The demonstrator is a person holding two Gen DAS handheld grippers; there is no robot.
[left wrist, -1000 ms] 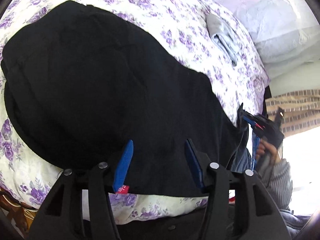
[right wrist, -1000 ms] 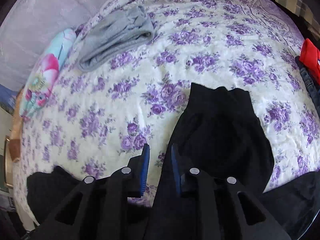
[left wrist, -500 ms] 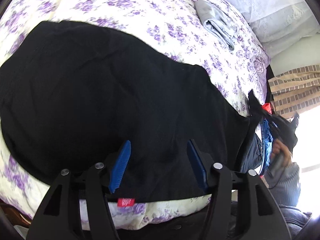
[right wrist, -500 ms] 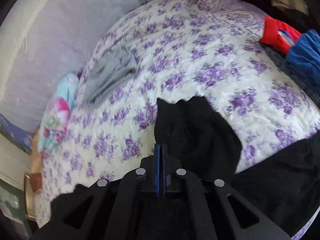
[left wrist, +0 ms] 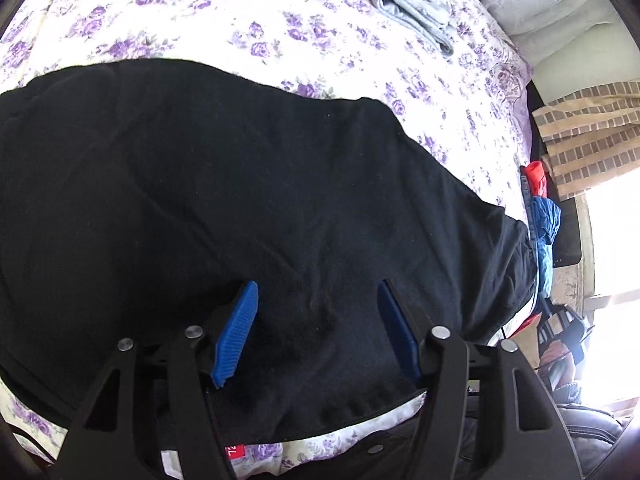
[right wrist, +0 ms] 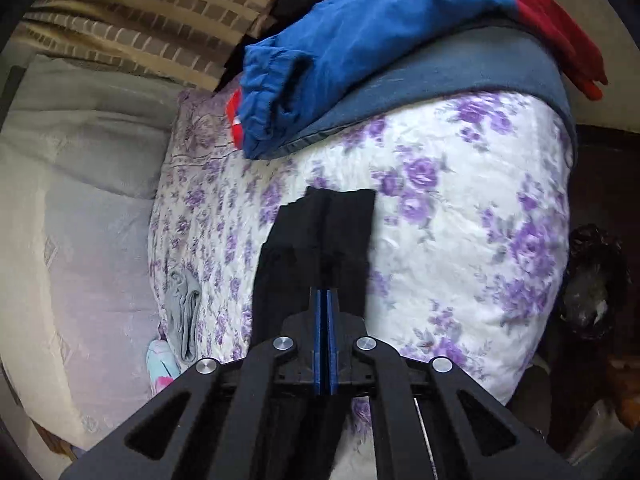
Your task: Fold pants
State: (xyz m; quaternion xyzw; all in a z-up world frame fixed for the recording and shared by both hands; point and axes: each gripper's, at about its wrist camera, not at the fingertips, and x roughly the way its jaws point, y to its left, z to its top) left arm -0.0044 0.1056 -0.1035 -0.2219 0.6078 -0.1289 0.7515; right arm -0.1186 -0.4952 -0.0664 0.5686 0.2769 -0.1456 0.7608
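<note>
Black pants are spread over the floral bedspread, filling the mid frame in the left view. Left gripper is hung above them w/ jaws opening, nothing pinched. Right gripper is clamped on a pants end, center of the right view.

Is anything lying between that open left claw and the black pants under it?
Nothing visible. The left gripper, its jaws opening, hangs directly over the black pants spread on the floral quilt. The folded grey garment lies well beyond the pants.
</note>
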